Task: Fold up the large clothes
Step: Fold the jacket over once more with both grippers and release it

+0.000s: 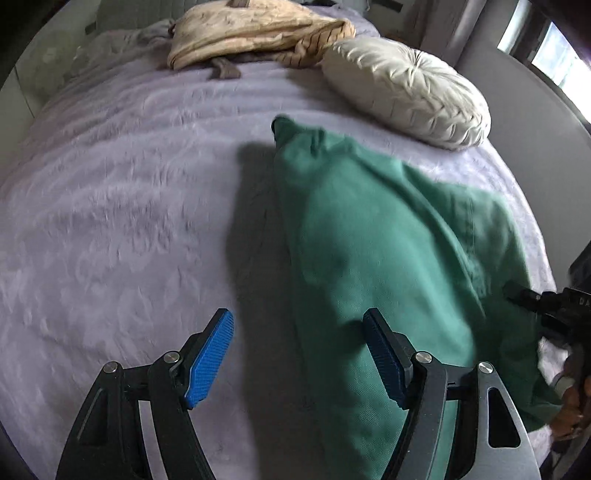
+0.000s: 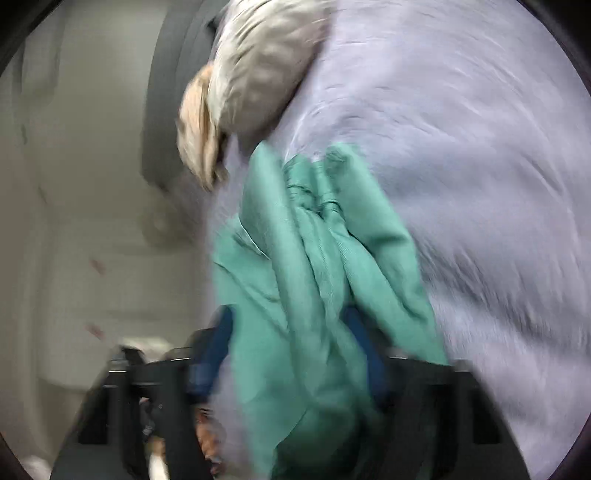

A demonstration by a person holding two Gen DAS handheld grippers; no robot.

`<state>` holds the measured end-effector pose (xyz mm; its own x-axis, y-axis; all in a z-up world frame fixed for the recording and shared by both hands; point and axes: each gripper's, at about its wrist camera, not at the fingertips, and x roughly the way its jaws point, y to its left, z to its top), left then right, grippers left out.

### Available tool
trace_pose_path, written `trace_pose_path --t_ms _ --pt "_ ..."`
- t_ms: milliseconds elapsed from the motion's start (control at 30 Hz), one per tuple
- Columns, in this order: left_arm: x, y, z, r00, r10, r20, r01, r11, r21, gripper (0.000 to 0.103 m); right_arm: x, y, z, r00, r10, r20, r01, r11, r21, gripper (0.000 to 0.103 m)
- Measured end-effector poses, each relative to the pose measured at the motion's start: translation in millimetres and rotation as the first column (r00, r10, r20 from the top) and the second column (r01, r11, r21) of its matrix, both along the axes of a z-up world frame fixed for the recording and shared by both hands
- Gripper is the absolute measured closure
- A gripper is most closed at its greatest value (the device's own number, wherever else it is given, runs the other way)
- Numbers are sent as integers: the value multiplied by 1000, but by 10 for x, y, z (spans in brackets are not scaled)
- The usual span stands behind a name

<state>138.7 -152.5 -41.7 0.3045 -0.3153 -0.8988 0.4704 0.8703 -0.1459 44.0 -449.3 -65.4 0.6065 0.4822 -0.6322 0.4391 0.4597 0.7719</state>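
Note:
A green garment (image 1: 369, 229) lies lengthwise on the lilac bed cover (image 1: 129, 184), its far end bunched near a round cushion. My left gripper (image 1: 295, 317) hovers open above the garment's left edge, and nothing sits between its blue pads (image 1: 210, 358). In the right wrist view, which is blurred, my right gripper (image 2: 291, 332) is shut on a gathered bunch of the green garment (image 2: 314, 240), which drapes over both pads. The right gripper (image 1: 546, 306) also shows at the left view's right edge, held by a hand (image 1: 572, 406).
A cream pleated round cushion (image 1: 406, 88) lies at the bed's far right. A beige striped cloth (image 1: 251, 33) and a grey garment (image 1: 225, 68) sit at the head of the bed. The bed cover (image 2: 480, 147) spreads wide to the left of the green garment.

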Motion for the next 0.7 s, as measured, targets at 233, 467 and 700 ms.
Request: trace_pose_path --t_ms 233,467,700 --pt "-117 -314 -89 995 -93 19 94 996 -6 18 -160 -124 219 1000 -27 -13 25 983 -183 95" --pt "-185 -314 -185 995 -93 19 92 995 40 4 -582 -314 -138 987 -111 -113 106 993 -53 88" --pt "-397 56 143 995 -103 -3 103 995 7 4 -949 -19 580 998 60 14 -58 994 -96 46"
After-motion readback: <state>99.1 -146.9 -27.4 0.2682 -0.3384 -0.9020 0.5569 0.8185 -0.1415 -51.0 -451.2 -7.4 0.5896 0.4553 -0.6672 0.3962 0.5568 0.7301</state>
